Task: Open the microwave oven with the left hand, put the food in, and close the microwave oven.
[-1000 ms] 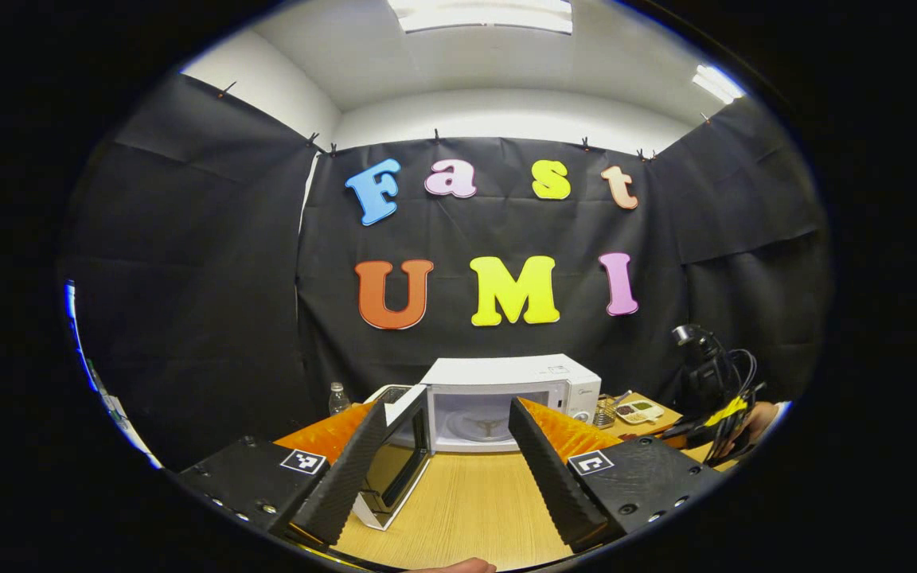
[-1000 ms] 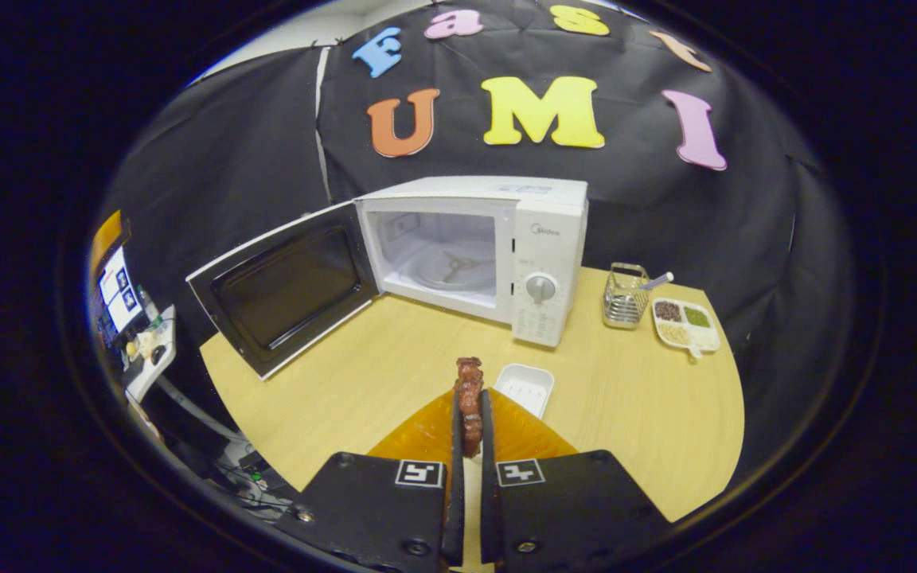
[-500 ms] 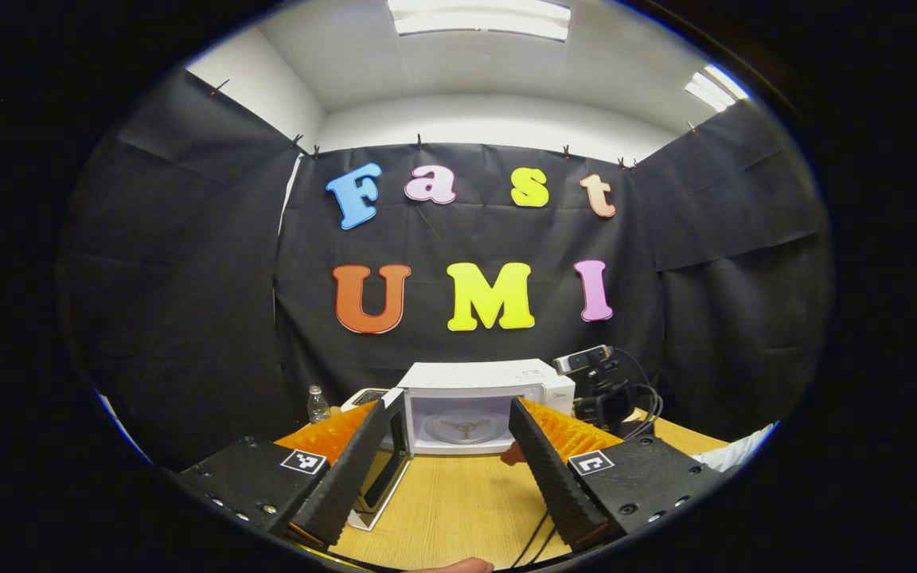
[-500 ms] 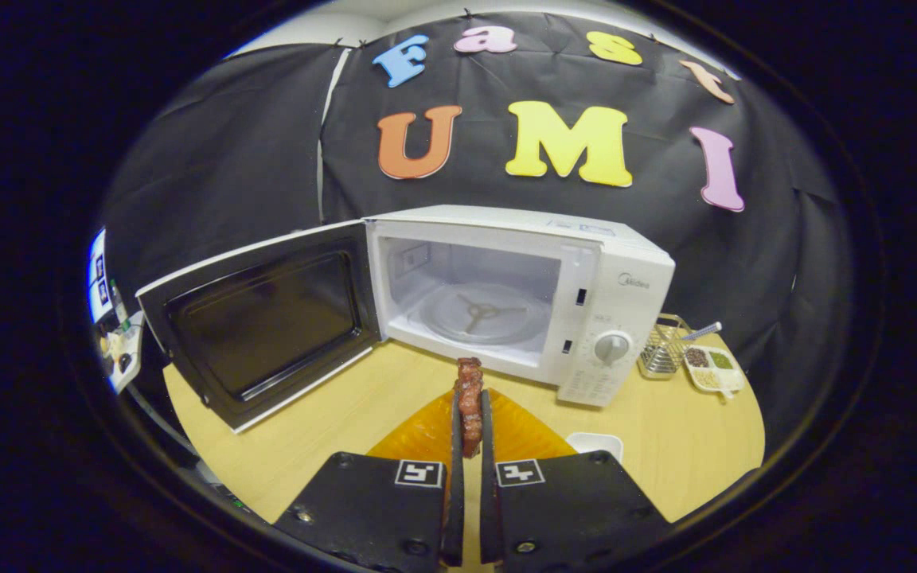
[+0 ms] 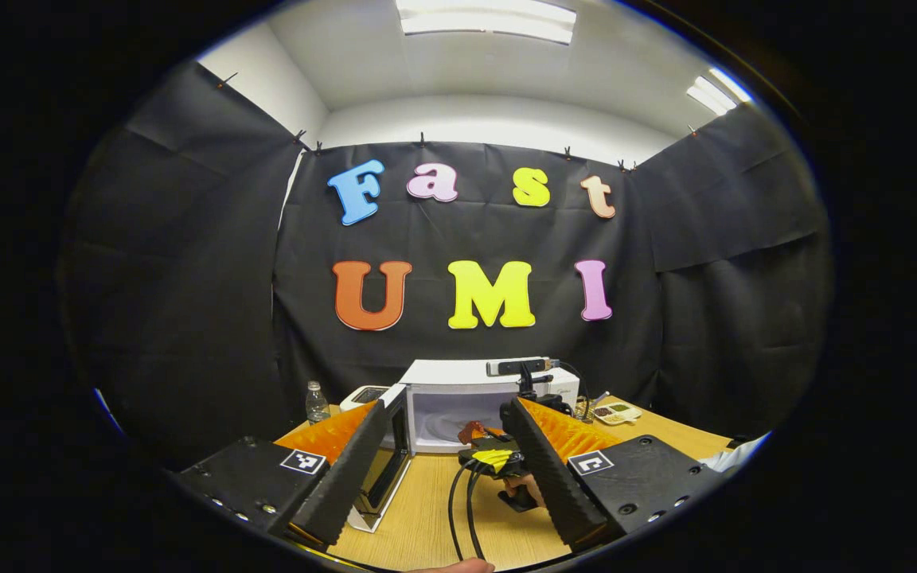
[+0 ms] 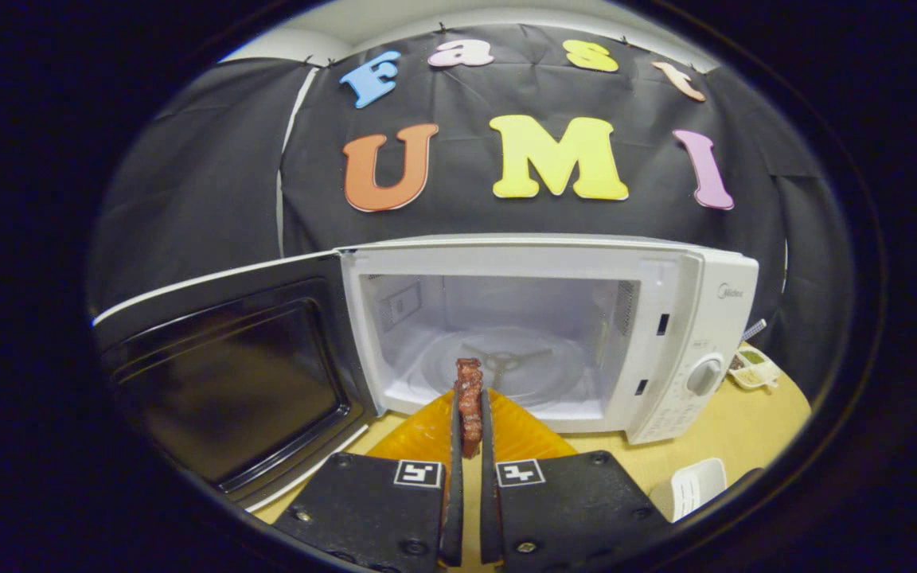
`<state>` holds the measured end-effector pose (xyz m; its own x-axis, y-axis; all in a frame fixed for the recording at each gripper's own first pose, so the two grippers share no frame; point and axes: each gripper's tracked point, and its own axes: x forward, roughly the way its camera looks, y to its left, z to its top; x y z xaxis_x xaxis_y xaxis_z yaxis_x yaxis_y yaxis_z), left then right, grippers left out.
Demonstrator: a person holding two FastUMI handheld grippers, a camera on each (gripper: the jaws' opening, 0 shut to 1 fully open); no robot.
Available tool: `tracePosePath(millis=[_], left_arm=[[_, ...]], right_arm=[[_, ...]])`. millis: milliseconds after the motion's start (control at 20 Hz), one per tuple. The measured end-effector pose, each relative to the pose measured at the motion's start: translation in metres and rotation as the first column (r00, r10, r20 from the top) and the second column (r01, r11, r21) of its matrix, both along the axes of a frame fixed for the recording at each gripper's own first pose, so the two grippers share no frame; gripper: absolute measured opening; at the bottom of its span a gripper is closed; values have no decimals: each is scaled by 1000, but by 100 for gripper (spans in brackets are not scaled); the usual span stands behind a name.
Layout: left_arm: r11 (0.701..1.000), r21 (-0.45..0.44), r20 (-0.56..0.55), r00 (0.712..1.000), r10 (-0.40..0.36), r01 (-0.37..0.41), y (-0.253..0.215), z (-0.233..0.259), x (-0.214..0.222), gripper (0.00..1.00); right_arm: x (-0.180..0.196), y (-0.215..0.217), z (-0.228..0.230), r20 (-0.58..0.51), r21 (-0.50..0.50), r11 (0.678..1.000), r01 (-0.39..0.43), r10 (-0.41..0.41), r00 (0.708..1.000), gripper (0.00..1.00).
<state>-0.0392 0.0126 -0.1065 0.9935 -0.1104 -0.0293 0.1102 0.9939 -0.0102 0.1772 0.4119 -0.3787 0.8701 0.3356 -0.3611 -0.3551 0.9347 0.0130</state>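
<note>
Closer now, the right gripper (image 6: 468, 398) has carried the food (image 6: 469, 395), pinched between both fingers, up to the open microwave oven (image 6: 538, 334). Left gripper (image 5: 442, 454) hangs back, jaws wide, holding nothing, door (image 6: 228, 382) swung left.

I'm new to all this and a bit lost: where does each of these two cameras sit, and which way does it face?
Left gripper view: rides the open left gripper, back from the table, facing the microwave; its own fingers show.
Right gripper view: rides the right gripper, close to the open microwave, facing its cavity; its fingers pinch the food.
Shared: microwave, its open door, food, table.
</note>
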Motion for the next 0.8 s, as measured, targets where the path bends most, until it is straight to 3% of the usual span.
tracePosePath(millis=[200,350,550,800], left_arm=[[1000,-1,0,1000,9,-9,10,-7,3,94],[999,11,4,999,32,-32,19,-10,9,95],[999,9,-19,999,51,-51,31,-23,17,95],[996,-6,-64,994,92,-93,51,-44,27,95]], right_arm=[[40,15,-12,14,56,994,94,-95,995,12],[70,25,-22,-41,139,970,198,-194,980,11],[101,33,-35,-141,267,905,332,-304,942,12],[116,34,-45,-236,404,808,428,-360,903,13]])
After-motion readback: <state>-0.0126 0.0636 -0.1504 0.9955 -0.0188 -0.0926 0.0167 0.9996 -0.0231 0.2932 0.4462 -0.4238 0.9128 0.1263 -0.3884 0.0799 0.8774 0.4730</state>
